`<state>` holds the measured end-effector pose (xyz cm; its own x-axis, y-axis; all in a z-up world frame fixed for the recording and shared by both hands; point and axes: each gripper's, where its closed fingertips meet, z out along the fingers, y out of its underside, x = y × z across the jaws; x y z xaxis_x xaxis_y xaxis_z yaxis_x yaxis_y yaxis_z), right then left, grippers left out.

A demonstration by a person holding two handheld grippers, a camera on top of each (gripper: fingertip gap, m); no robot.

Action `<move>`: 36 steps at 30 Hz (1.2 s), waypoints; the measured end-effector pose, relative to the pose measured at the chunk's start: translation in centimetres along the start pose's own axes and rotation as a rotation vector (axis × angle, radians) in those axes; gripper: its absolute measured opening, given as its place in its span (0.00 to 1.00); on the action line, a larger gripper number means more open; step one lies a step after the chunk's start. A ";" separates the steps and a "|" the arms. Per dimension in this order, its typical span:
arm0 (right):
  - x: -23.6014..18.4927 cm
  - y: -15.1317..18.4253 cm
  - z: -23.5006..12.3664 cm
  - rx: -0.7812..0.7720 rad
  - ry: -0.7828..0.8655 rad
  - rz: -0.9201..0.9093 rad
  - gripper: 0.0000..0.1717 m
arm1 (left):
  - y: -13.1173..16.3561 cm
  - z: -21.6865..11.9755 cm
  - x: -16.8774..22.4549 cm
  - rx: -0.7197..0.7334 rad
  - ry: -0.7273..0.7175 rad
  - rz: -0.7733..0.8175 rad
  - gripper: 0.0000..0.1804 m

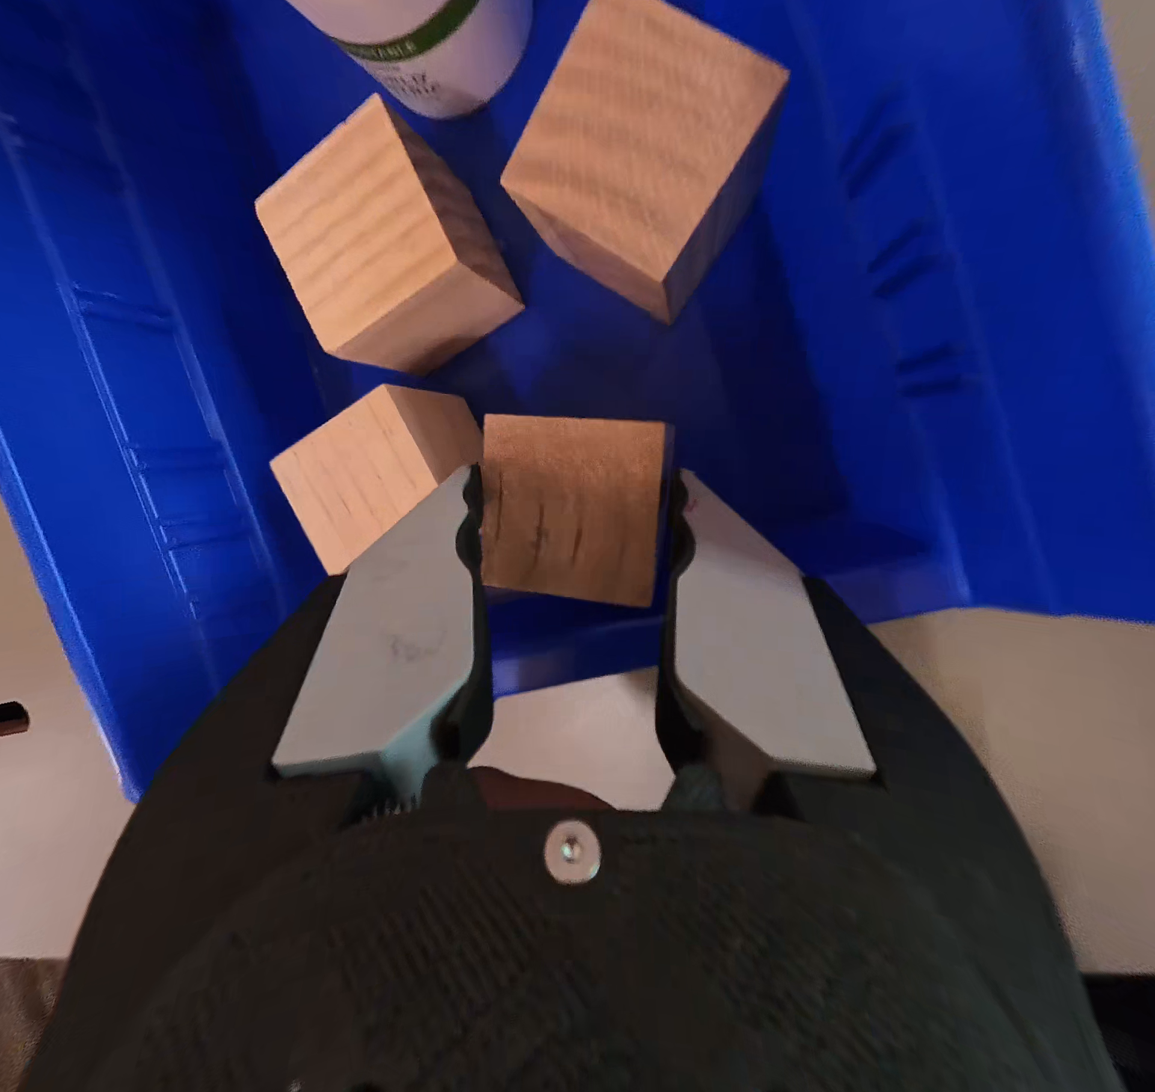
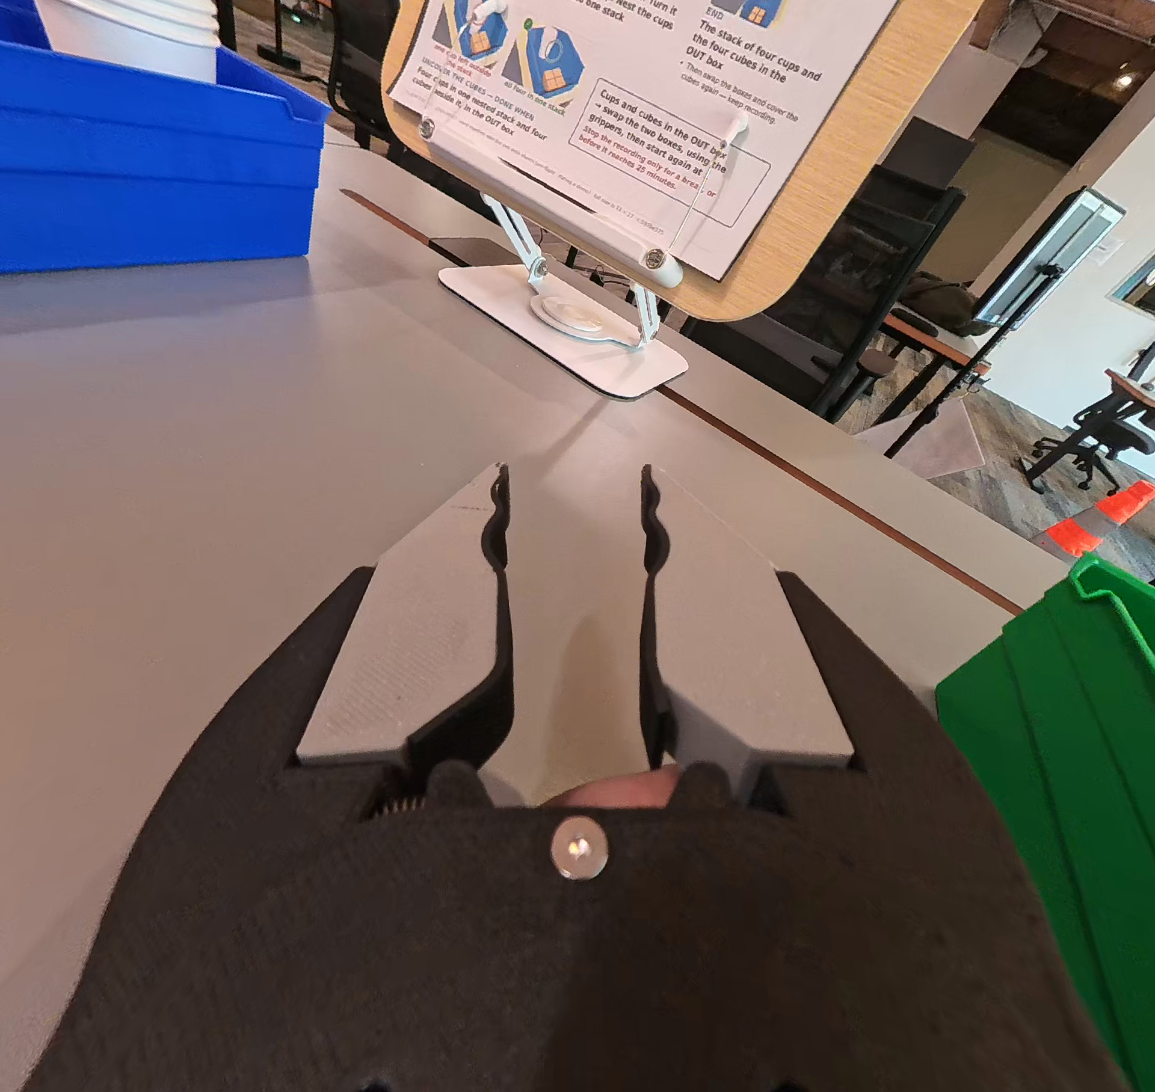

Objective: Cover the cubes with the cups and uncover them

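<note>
Here, the left gripper [image 1: 572, 500] reaches down into a blue bin [image 1: 875, 250] and brackets a darker wooden cube [image 1: 572, 509]; its left pad lies against the cube's side, while a thin strip of blue shows between the cube and the right pad, so the fingers stand spread around the block rather than clamped on it. Three paler wooden cubes share the bin floor: one [image 1: 365, 481] just left of the bracketed cube and touching or nearly touching it, one [image 1: 381, 237] farther in, and the largest-looking one [image 1: 644, 143] to the right of that; beyond them a white cup with a green band [image 1: 450, 18] lies tilted across the bin's far end. The right gripper [image 2: 572, 487] hovers over the grey bench [image 2: 187, 437] with its fingers apart and nothing between them; in its view a blue bin [image 2: 156, 175] sits at the far left with a stack of white cups [image 2: 125, 12] rising from it; a green bin [image 2: 1062, 749] stands at the right edge; an instruction sheet on a wooden board with a white stand [image 2: 594, 125] faces the gripper from across the bench.
</note>
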<state>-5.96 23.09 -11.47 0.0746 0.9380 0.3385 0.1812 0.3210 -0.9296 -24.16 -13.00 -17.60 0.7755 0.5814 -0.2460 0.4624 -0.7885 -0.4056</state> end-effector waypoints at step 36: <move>-9.4 -5.2 -4.6 0.090 -0.908 0.621 0.43 | -12.8 -13.6 9.5 0.786 -0.378 0.707 0.33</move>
<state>-3.13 12.00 -9.19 -0.6268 0.6746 -0.3899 0.2869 -0.2655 -0.9204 -16.91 -0.12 -2.78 0.5144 0.1826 -0.8379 -0.5328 -0.6975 -0.4792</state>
